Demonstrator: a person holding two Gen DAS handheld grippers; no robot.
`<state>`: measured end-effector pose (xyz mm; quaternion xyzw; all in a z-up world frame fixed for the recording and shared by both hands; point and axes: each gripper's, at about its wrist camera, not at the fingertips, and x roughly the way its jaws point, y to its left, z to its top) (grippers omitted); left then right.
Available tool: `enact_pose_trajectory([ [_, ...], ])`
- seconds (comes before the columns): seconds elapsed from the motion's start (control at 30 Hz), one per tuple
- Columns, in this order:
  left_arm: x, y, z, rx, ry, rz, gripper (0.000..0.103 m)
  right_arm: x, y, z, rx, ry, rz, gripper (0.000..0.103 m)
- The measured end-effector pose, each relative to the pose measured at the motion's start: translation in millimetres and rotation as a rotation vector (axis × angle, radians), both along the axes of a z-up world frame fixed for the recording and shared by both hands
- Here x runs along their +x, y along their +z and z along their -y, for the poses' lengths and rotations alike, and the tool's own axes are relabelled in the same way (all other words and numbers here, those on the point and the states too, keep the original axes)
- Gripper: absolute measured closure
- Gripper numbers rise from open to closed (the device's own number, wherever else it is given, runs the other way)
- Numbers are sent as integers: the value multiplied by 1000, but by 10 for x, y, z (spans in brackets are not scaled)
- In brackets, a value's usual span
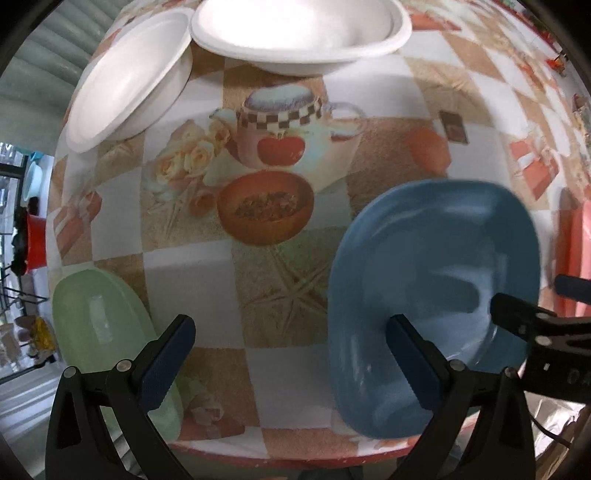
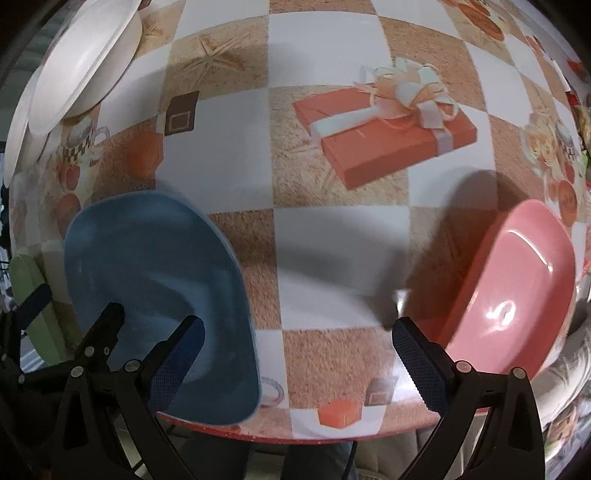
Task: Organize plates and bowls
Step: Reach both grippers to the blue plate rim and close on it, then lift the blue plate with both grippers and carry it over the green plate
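Round table [image 2: 332,258] under checkered printed cloth. Far left, pale green plastic dish [image 1: 99,317], left gripper [image 1: 291,354] wide open, empty. Centre, blue oval plastic dish [image 1: 432,295] near front edge. Right gripper [image 2: 295,365] gaping, empty; pink plastic dish [image 2: 517,295] beside it. Two white bowls [image 1: 295,33] far back.

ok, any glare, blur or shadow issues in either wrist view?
Left wrist: the far white bowl is blown out; the blue dish has a smeared far rim. Right wrist: specular glints on the pink dish, which casts a dark shadow to its left; the blue dish is soft. Both: strong fisheye bending.
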<state>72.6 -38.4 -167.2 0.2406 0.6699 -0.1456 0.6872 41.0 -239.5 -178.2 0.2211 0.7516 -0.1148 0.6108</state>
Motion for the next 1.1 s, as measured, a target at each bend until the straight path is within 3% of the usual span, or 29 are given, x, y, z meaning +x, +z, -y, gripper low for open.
enact_pose_trajectory([
  [0.17, -44, 11, 33, -16, -11, -10, 0, 51, -10, -50, -26, -3, 1, 0],
  [0.3, -44, -81, 10, -79, 25, -115, 0, 92, -55, 112, -22, -2, -26, 0],
  [0.5, -168, -81, 32, -75, -6, -122, 3, 112, -158, 21, -8, -10, -25, 2],
  [0.67, -431, -91, 106, -84, -51, -107, 11, 72, -40, -154, -25, 29, 26, 28],
  [0.7, -469, -83, 116, -87, -55, -106, 13, 80, -19, -182, -29, 39, 39, 37],
  [0.73, -514, -68, 137, -91, -65, -99, 18, 86, 16, -212, -35, 47, 50, 54],
  [0.77, -535, -19, 168, -98, -70, -93, 22, 96, 37, -226, -13, 48, 74, 61],
  [0.8, -559, 16, 179, -111, -71, -83, 32, 101, 34, -232, 24, 39, 88, 79],
  [0.83, -573, 48, 191, -117, -66, -78, 42, 102, 20, -240, 48, 29, 88, 84],
  [0.93, -509, 61, 132, -126, -7, -83, 46, 112, 7, -272, 48, 31, 90, 84],
  [1.1, -505, 58, 82, -129, -11, -79, 46, 36, 72, -275, 53, 20, 94, 84],
])
